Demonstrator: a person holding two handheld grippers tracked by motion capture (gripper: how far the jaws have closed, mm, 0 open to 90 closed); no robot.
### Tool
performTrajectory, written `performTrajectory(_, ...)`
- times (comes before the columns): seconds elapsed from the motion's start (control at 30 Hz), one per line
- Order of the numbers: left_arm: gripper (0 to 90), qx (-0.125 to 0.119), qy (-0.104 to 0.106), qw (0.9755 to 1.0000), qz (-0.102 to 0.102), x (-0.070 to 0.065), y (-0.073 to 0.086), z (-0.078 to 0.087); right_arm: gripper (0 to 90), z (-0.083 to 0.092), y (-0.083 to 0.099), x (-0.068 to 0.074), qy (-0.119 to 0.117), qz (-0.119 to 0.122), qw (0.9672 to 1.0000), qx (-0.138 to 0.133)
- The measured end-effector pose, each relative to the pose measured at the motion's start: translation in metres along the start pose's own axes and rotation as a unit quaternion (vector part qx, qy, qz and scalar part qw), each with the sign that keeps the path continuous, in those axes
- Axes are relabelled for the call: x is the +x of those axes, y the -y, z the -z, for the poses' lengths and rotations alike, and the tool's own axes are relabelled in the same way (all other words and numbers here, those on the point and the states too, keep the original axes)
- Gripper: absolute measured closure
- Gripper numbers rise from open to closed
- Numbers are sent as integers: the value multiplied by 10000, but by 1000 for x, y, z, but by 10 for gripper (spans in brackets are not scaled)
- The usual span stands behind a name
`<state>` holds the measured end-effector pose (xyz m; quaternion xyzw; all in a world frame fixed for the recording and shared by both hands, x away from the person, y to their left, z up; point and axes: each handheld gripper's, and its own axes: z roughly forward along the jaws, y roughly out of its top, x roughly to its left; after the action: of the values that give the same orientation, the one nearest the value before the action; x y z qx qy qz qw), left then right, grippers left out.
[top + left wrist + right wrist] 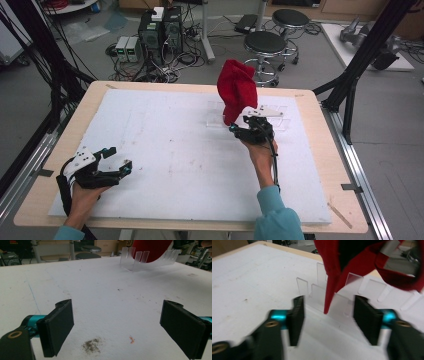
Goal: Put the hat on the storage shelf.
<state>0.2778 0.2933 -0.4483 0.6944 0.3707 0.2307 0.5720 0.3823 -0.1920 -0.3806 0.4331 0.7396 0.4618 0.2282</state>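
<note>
A: Entry. High view, upper centre of the frame: the red cloth (236,90) stands up in a tall bunched shape over the clear acrylic rack (216,116), which sits on the white foam board (165,150).

B: Is the right gripper (246,126) holding it?

A: No. In the right gripper view the two black jaws stand apart in the lower half of the frame, and the cloth (352,262) hangs from the top centre. Its lowest point comes down into the gap between the jaws, but neither pad presses on it. The view is blurred, so I cannot tell whether the tip brushes anything.

B: And what is behind the tip?

A: The rack's (329,300) upright clear tabs, running from the centre to the right of that frame. The cloth drapes over several of them.

B: Left gripper (116,159)?

A: Lower left of the high view, held in the person's hand just above the board. In the left gripper view its jaws are spread wide, one at the lower left and one at the lower right, with bare board (105,297) between them. The cloth (151,250) and rack (140,261) show at the top right of that frame, well apart from these jaws.

B: Anything on the board near them?

A: A small dark smudge (92,345) and a tiny orange fleck (131,339), bottom centre.
</note>
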Motion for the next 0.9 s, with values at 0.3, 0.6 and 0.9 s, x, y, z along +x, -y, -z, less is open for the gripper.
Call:
performTrajectory(0.3, 122, -204, -62, 9998, -63, -2, 2, 4, 188, 70, -3, 11, -168, 324, 9969, -702)
performTrajectory(0.6, 122, -372, -168, 9991, -119, -3, 3, 7, 140, 118, 51, 11, -84, 546, 9897, -1321)
performTrajectory(0.9, 122, -387, -239, 9987, -245, -7, 4, 7, 117, 115, 110, 9, 11, 374, 9809, -1907)
